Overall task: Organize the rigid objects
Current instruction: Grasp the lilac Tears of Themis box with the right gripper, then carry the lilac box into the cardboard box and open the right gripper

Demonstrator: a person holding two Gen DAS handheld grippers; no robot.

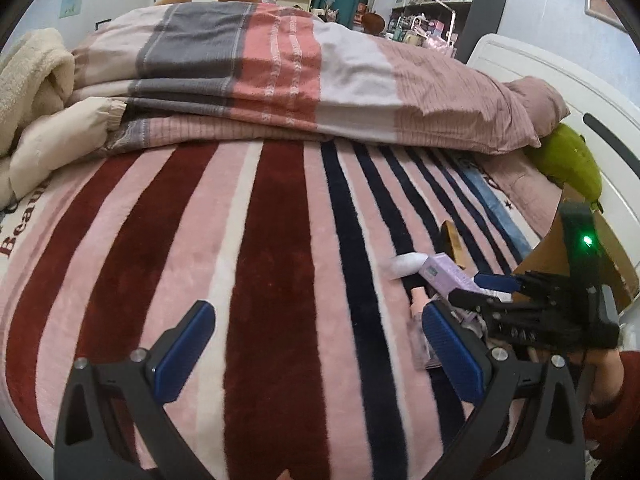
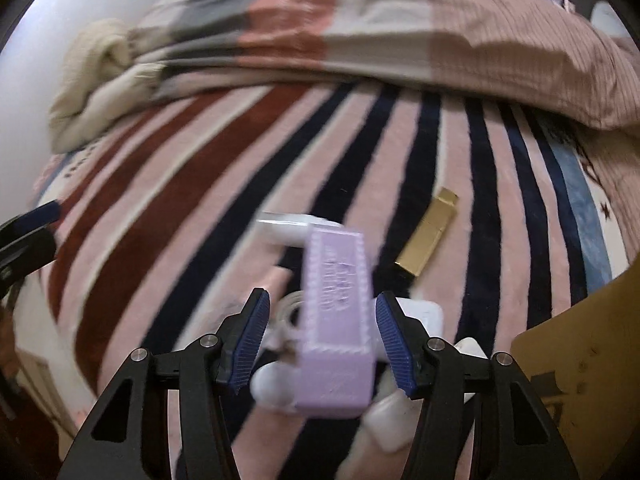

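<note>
I read "Beau", cut off at the frame edge, on the striped blanket (image 1: pixel 24 232); the lilac box (image 2: pixel 336 320) lettering is blurred, illegible.

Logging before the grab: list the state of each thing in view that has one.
left claw: open, empty.
right claw: partly open, straddling the lilac box, gap at one pad.
lilac box: closed, lying on the blanket, not gripped.
gold box: lying flat, untouched.
cardboard box: open-topped.
</note>
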